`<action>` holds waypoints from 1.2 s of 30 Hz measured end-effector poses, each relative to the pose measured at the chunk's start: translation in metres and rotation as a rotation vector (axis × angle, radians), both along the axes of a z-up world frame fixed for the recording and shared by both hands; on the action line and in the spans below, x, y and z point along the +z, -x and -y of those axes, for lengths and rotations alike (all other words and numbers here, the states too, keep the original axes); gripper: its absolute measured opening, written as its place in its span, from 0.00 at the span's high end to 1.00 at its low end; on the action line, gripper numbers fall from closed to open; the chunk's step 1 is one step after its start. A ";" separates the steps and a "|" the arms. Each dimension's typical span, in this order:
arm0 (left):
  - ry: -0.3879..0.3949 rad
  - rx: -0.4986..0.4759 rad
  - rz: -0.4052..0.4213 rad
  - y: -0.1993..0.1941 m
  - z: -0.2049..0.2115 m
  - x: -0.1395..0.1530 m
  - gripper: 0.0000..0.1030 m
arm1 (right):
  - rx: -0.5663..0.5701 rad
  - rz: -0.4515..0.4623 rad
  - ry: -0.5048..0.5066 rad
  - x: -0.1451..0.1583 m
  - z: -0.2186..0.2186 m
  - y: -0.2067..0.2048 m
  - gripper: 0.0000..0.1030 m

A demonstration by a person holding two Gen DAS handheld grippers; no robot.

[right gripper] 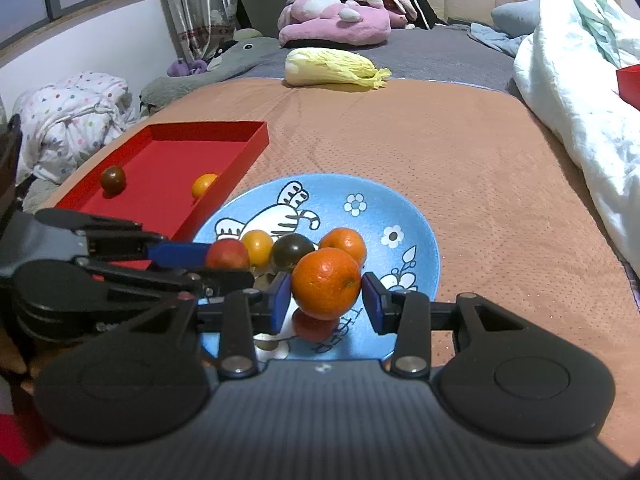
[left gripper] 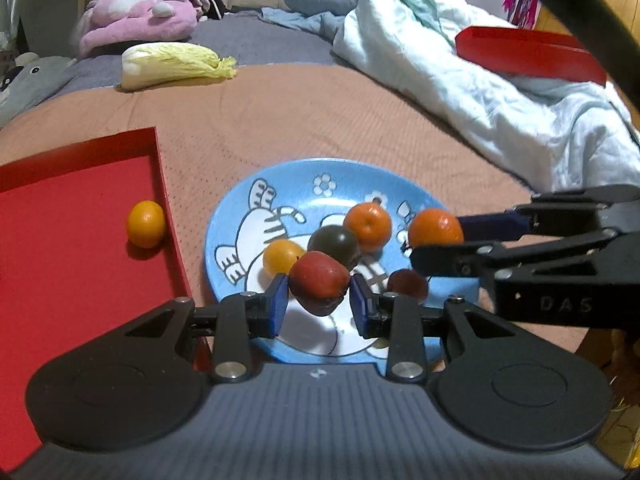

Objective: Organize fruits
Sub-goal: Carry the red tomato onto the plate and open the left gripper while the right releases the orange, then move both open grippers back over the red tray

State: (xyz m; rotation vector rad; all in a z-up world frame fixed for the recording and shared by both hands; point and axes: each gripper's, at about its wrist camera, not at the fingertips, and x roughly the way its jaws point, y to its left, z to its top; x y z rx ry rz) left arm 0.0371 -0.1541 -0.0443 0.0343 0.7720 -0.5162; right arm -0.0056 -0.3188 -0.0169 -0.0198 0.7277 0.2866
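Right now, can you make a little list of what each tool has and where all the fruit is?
left tool: shut on the red tomato, lifted above the plate
right tool: shut on the big orange
blue plate: small orange, yellow tomato, dark tomato
red tray: one yellow tomato, one dark tomato
bed: cabbage, farther back

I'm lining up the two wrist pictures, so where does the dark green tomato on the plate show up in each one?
Left wrist view: the dark green tomato sits mid-plate, just behind the red fruit.
Right wrist view: the same tomato lies left of centre, behind the big orange.
Shared landmark: the blue cartoon plate.
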 end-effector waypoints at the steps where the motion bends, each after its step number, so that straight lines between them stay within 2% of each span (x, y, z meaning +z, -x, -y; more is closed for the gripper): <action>1: -0.009 0.004 -0.001 -0.001 0.000 -0.001 0.63 | 0.000 0.000 -0.001 0.000 0.000 0.000 0.59; 11: -0.068 0.045 -0.015 -0.010 0.001 -0.010 0.62 | -0.016 -0.014 -0.015 -0.003 0.002 -0.002 0.59; 14: -0.064 0.059 -0.011 -0.011 -0.002 -0.008 0.61 | -0.017 -0.016 -0.016 -0.004 0.002 -0.004 0.59; 17: -0.057 0.070 0.004 -0.010 -0.004 -0.005 0.52 | -0.015 -0.015 -0.014 -0.005 0.002 -0.004 0.59; 21: -0.056 0.099 0.059 -0.006 -0.007 0.003 0.32 | -0.017 -0.014 -0.012 -0.006 0.001 -0.004 0.59; 23: -0.045 0.120 0.074 -0.007 -0.011 0.007 0.30 | -0.018 -0.014 -0.012 -0.006 0.001 -0.004 0.59; 28: -0.020 0.220 0.082 -0.010 -0.030 0.015 0.27 | -0.027 -0.012 -0.003 -0.008 -0.001 -0.010 0.58; 33: -0.003 0.365 0.077 -0.013 -0.057 0.020 0.20 | -0.052 -0.016 0.009 -0.011 -0.002 -0.019 0.58; 36: 0.012 0.457 0.057 -0.016 -0.075 0.021 0.20 | -0.072 -0.025 0.021 -0.014 -0.001 -0.023 0.58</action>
